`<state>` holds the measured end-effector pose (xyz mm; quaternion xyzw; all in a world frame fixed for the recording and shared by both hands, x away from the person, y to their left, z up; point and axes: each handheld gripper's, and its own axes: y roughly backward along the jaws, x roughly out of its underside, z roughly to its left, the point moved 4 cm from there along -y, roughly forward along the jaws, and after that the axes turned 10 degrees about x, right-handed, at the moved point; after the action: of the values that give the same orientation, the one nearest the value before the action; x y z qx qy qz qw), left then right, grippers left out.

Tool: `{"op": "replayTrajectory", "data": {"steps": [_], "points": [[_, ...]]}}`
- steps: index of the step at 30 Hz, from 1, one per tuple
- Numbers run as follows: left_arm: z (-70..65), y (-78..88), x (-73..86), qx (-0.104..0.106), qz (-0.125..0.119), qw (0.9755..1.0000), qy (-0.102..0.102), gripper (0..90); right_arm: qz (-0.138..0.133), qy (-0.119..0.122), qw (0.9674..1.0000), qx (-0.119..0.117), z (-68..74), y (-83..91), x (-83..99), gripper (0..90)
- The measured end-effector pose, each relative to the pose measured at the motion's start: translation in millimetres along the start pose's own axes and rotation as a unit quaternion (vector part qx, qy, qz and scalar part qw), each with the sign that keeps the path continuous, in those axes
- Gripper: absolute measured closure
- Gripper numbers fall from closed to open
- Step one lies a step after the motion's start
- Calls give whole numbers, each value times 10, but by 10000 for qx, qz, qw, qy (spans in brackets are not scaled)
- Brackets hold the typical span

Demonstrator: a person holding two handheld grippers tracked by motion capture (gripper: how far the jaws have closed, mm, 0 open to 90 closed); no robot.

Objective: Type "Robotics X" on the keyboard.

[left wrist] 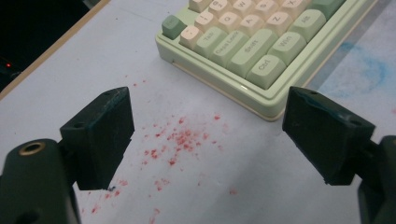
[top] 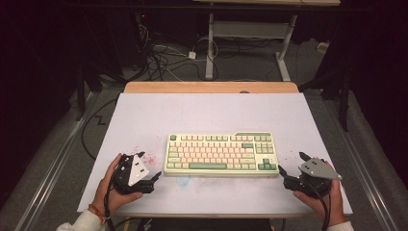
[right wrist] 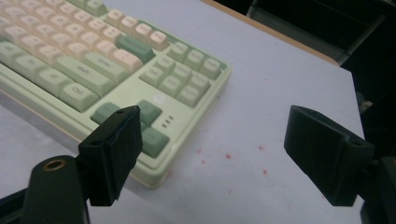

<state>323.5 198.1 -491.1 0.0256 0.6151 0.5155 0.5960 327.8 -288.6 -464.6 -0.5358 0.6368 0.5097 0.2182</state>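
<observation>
A pale green keyboard (top: 221, 154) with cream and green keys lies in the middle of the white table top (top: 207, 113). My left gripper (top: 150, 164) rests just off the keyboard's left end, held by a hand (top: 107, 188), jaws open and empty. In the left gripper view the gripper (left wrist: 212, 135) hovers over red specks (left wrist: 180, 140), with the keyboard's corner (left wrist: 252, 51) ahead. My right gripper (top: 291, 162) sits off the keyboard's right end, also open and empty. In the right gripper view the gripper (right wrist: 215, 154) has its left jaw over the keyboard's arrow-key corner (right wrist: 149, 126).
A faint blue smudge (top: 185, 180) marks the white top in front of the keyboard. A wooden strip (top: 211, 87) runs along the far edge. Beyond it, cables (top: 163, 60) and a desk frame's legs (top: 210, 43) stand on the floor.
</observation>
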Motion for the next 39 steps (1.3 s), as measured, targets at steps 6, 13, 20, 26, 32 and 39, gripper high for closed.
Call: {"op": "replayTrajectory", "data": {"steps": [6, 13, 20, 26, 32, 39], "points": [[-12, -15, 78, 119, 20, 9997, 188, 157, 103, -293, 9995, 110, -41, 13, 175, 197], [-29, -18, 94, 67, 94, 9998, 151, 157, 70, -223, 9997, 113, -34, 30, 180, 182], [-19, -3, 90, 59, 44, 9999, 113, 157, 41, -144, 9999, 51, -4, 16, 151, 178], [-12, 20, 99, 85, 8, 9998, 156, 157, -3, -104, 9999, 26, 32, 29, 134, 178], [20, 8, 97, 110, -28, 9996, 261, 157, -42, -57, 10000, 8, 44, 25, 112, 177], [40, 2, 92, 91, -45, 9993, 364, 157, -24, -87, 10000, 28, 31, 11, 118, 177]]}}
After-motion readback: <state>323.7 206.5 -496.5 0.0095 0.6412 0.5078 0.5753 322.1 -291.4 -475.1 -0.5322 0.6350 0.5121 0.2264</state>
